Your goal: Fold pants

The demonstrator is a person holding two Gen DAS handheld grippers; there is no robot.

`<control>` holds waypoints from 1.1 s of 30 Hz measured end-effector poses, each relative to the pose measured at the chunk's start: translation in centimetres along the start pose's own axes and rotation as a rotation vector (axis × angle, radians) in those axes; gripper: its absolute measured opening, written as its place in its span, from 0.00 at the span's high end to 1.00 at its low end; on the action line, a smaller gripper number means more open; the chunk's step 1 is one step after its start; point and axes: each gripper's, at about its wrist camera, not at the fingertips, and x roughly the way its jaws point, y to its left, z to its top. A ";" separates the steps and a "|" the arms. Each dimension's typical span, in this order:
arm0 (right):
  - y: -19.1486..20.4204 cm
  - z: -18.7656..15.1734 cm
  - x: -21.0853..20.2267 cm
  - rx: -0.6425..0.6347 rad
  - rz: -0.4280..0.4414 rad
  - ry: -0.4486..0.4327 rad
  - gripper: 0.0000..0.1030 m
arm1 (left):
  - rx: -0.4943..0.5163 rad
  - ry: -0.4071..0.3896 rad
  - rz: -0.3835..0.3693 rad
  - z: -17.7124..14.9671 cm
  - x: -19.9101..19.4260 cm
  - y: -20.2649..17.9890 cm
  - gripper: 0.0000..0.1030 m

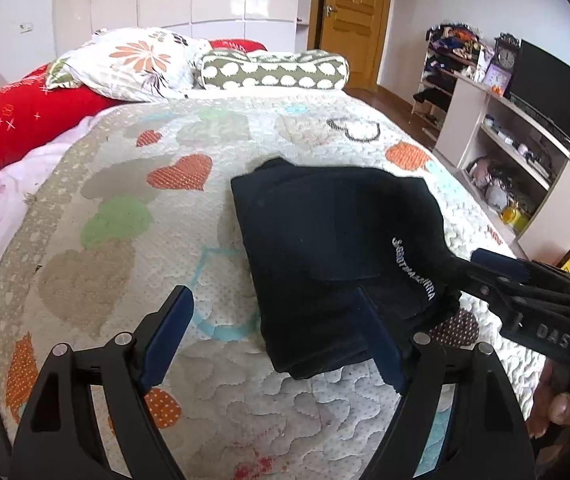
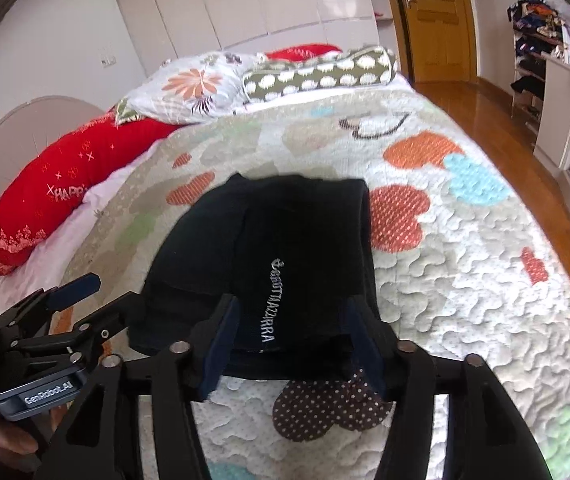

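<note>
The open shelf unit (image 1: 525,160) at 3 o'clock of the bed holds small bottles, a yellow container and soft bundles too small to name. The folded black pants (image 1: 325,256) lie on the heart-print quilt (image 1: 125,216), long axis running from 6 toward 12 o'clock in the right wrist view, white lettering along it. The left hand-held gripper (image 1: 277,336) is spread wide, its right pad at the pants' near edge, nothing pinched. The right hand-held gripper (image 2: 291,344) straddles the near fold, pads parted beside the cloth.
</note>
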 end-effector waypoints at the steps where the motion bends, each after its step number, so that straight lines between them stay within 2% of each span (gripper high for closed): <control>1: 0.2 0.0 -0.4 -0.004 -0.005 -0.009 0.38 | 0.001 -0.008 0.006 0.1 -0.2 0.0 0.20; 7: 0.7 -0.2 -1.9 0.030 -0.010 -0.055 0.28 | 0.012 -0.045 0.041 0.1 -1.4 -0.3 0.19; 12: 1.3 -0.6 -2.2 0.020 -0.038 -0.056 0.26 | 0.017 -0.055 0.063 0.0 -1.9 -0.2 0.19; 15: 1.5 -0.9 -2.6 0.016 -0.044 -0.065 0.21 | 0.017 -0.061 0.068 -0.3 -2.2 -0.2 0.19; 33: 1.5 -1.5 -4.1 0.006 -0.081 -0.096 0.19 | 0.033 -0.085 0.098 -0.7 -3.5 -1.0 0.19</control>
